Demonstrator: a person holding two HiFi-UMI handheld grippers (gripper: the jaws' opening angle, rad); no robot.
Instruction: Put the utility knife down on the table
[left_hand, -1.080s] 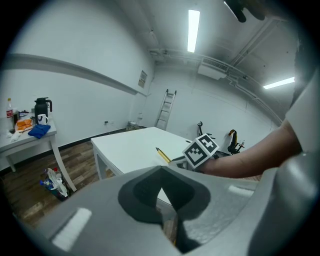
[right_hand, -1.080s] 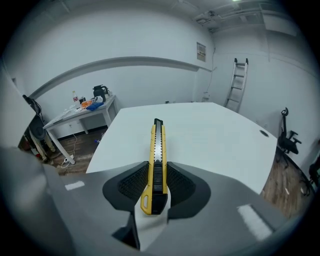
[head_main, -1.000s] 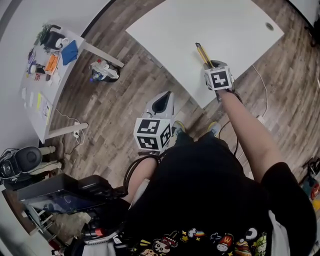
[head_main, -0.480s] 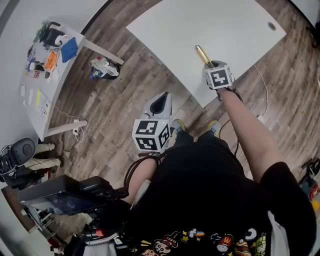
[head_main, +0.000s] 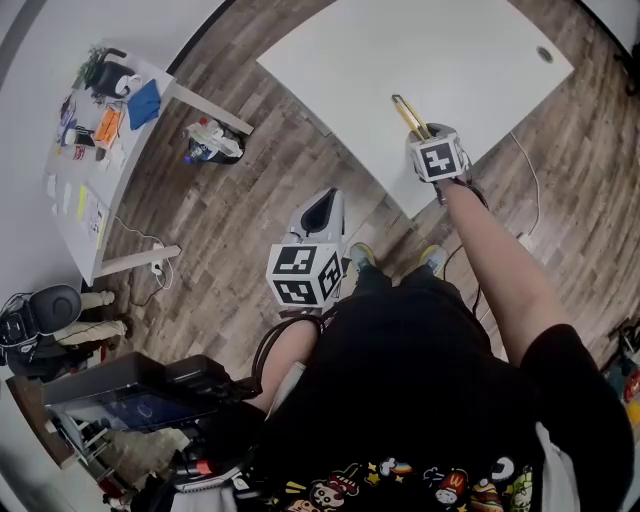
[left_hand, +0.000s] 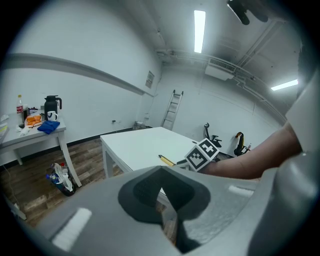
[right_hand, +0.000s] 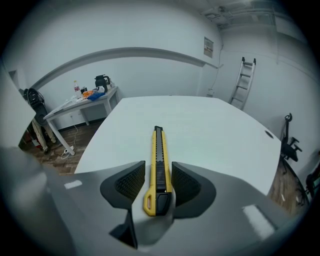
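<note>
The right gripper (right_hand: 158, 167) reaches over the near edge of the white table (right_hand: 215, 130) with its 2 jaws slightly spread. A thin gap shows on each side of the yellow-and-black utility knife (right_hand: 158, 147) between them. The knife looks to lie flat on the tabletop, tip pointing away from the person. The left gripper (left_hand: 162, 176) hangs over the wood floor (head_main: 250, 190), jaws pressed together on nothing. A cluttered side table (head_main: 95, 140) stands well apart — off by the wall.

R claw (right_hand: 158, 172) parted, arm outstretched — L claw (left_hand: 161, 180) closed.
</note>
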